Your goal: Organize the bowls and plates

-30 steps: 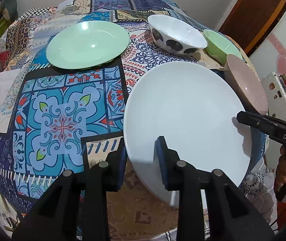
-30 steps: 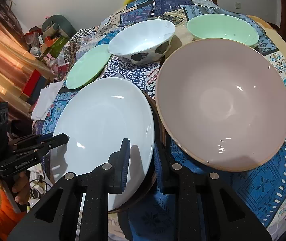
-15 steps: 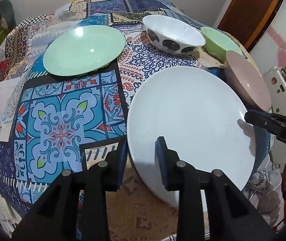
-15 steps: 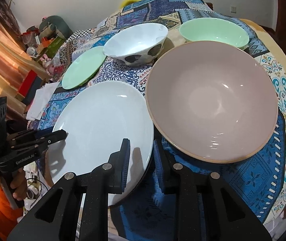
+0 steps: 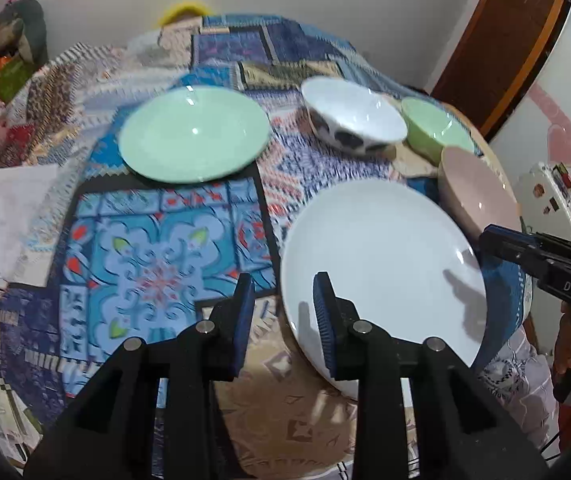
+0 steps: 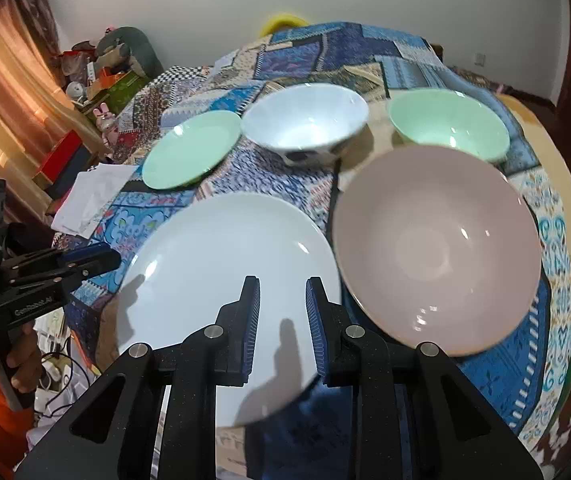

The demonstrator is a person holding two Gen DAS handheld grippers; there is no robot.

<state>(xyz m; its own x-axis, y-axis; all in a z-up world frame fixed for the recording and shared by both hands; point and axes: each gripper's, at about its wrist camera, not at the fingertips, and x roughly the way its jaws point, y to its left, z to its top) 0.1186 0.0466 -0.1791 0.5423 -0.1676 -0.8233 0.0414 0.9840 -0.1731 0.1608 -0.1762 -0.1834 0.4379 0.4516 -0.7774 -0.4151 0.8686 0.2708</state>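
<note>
Rim of the white plate [image 5: 381, 264] lies between my left gripper's [image 5: 283, 286] pads, which have just been opening and do not press it. My right gripper [image 6: 282, 284], narrowly spread, hovers over the opposite side, pinching nothing: probably a two-sided lift for a wide plate. Pink bowl [image 6: 437, 248] crowds its right; open tabletop [image 5: 157, 264] lies ahead-left, before the green plate [image 5: 193, 136]

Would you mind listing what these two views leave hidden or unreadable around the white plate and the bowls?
- White plate: near rim hidden behind the fingers in both wrist views, so the grip is unclear.
- Patterned bowl: motion-blurred; its dark markings are unreadable.
- Green bowl: partly hidden behind the patterned bowl, left wrist view.
</note>
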